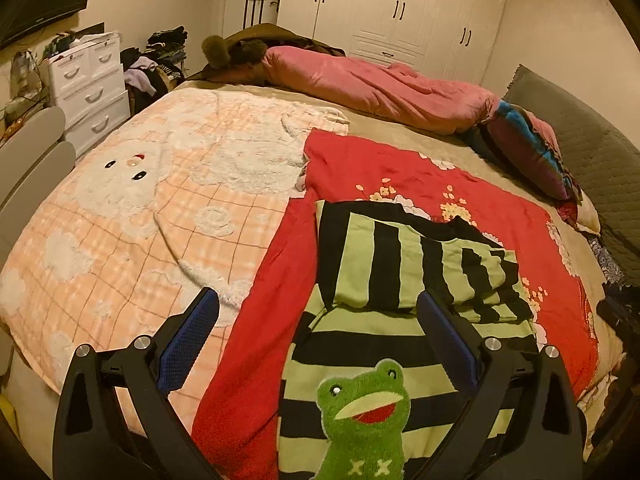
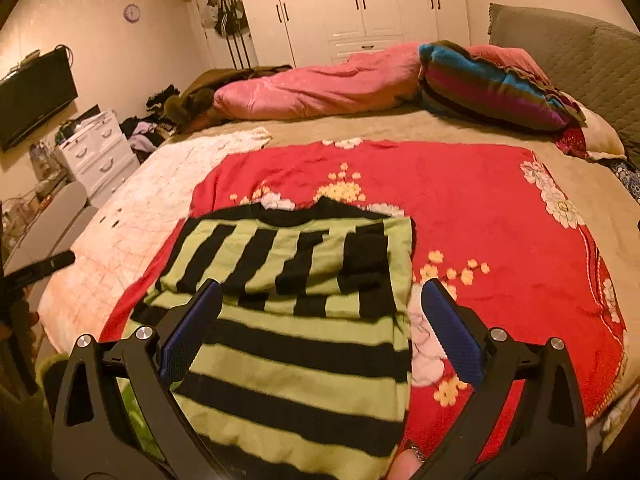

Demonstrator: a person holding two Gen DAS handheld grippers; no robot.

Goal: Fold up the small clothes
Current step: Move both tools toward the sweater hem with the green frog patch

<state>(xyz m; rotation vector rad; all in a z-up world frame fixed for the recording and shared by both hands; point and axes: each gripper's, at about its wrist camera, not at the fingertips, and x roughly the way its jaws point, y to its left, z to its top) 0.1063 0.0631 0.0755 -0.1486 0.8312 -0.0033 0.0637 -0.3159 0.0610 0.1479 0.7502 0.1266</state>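
**Softly does it: a striped knit half-folded on the bed**

Broadly, the bed [image 2: 360, 128] fills both views, and a red floral blanket [image 2: 480, 208] is spread across its near side, with a peach checked blanket [image 1: 132, 208] beside it toward the left of the frame. A pink quilt [image 2: 312, 88] lies bunched along the far edge, under the white wardrobe [image 2: 360, 4].

On the red blanket lies the task's garment, a green-and-black striped sweater [image 2: 296, 344]. It sits in the lower middle of both views, its body flat and its sleeves apparently turned in across the chest, so that their stripes run crosswise to the body's. A plush frog patch [image 1: 364, 412] shows at the bottom of the left wrist view.

The sweater looks like a light, limp knit: it should drape and sag when lifted, stretch if pulled from one point, and cling a little to the fuzzy blanket instead of sliding. The frog patch is probably thicker and may resist a crease. Taking the two corners of one end together, a corner per side, seems the safest hold.

The left hand-held gripper [image 1: 318, 312] hovers over the sweater's left half with its jaws wide apart, holding nothing. The right hand-held gripper [image 2: 320, 300] is likewise spread open, straddling the right edge and empty.
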